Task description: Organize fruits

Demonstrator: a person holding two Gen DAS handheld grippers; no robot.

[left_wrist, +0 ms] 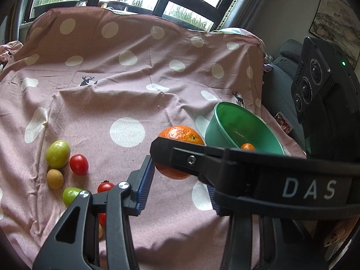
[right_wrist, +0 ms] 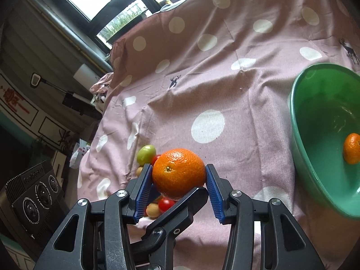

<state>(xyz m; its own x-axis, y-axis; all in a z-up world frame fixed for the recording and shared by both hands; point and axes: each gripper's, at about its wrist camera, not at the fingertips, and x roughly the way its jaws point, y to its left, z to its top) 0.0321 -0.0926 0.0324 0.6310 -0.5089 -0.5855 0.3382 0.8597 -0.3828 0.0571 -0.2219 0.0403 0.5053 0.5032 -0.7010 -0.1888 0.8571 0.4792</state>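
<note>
Closest to the left wrist camera is the left gripper (left_wrist: pixel 177 177) itself, its blue pads (left_wrist: pixel 144 184) spread wide with nothing between them. The right-hand pad is mostly hidden behind the right gripper (left_wrist: pixel 173 155), which crosses just ahead of it from the right. At the tip of that crossing finger sits the large orange (left_wrist: pixel 177 135), off the cloth and just ahead of the left pad's tip. Further ahead and to the right is the green bowl (left_wrist: pixel 225 121), with a small mandarin (left_wrist: pixel 247 146) already inside. Off to the left lie the loose fruits: a green fruit (left_wrist: pixel 57 154), a red tomato (left_wrist: pixel 78 164), a tan fruit (left_wrist: pixel 54 178) and a few more nearer the camera, all on the pink dotted cloth (left_wrist: pixel 126 85).

From the right wrist, the right gripper is clamped on the orange, a ribbed pad pressed to each side. A black finger of the left gripper pokes in from below, right under the fruit (touching or not, I cannot tell). The bowl's rim (right_wrist: pixel 294 117) is ahead and to the right.

The main risk, as I judge it, is the crowding: swinging right towards the bowl could knock the orange against that left finger and twist it out of the pads. The round, slick peel gives only a narrow hold, so a jolt or early release short of the rim would send it rolling across the cloth.
</note>
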